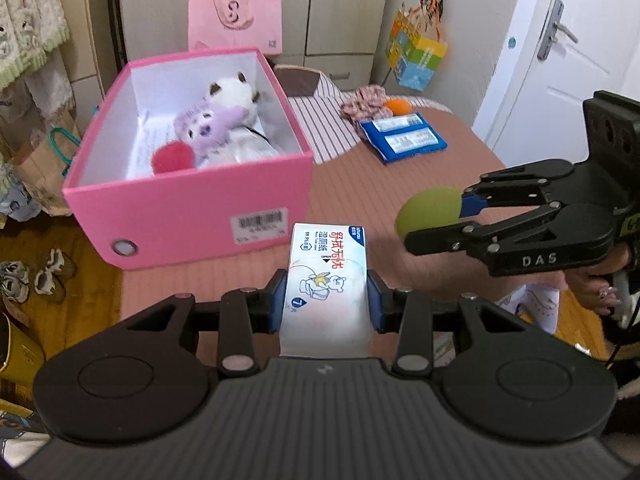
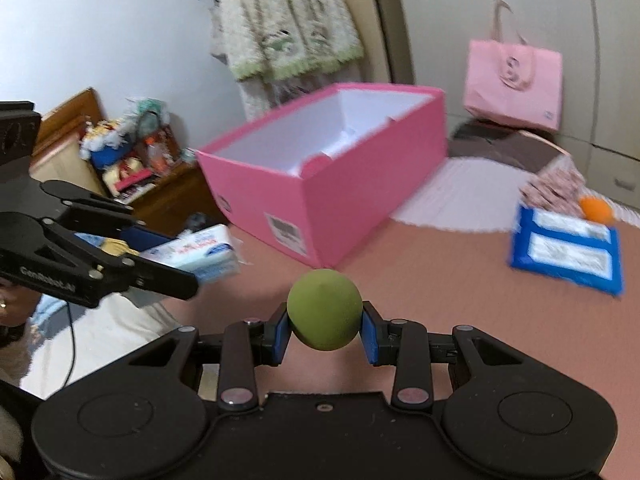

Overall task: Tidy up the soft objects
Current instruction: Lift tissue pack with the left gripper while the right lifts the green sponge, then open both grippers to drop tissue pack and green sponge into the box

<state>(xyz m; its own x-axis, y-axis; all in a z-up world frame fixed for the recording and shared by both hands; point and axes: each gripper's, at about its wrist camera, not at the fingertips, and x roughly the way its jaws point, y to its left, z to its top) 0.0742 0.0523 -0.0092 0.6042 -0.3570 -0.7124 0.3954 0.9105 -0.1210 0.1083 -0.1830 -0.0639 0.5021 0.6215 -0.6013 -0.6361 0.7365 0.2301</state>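
Two grippers each carry a soft item, and both face the open pink box, which sits ahead of the jaws on the bed cover; from the left gripper the box lies ahead and to the left, its near wall just beyond the fingertips, while from the right gripper it lies ahead and slightly left, further off; the left hand therefore looks the nearer of the two. The left jaws are partly closed and clamped on a wet-wipe pack, whose long axis runs forward along the fingers toward the box; the right jaws are partly closed and pinch a green foam ball between the blue pads. Inside the box already lie a purple plush toy, a white plush toy and a red pom-pom, filling the middle and far part; the coming move probably calls for carrying each item over the near rim before letting go. Beyond the right jaws, well apart, an orange ball and a blue pouch wait on the cover.
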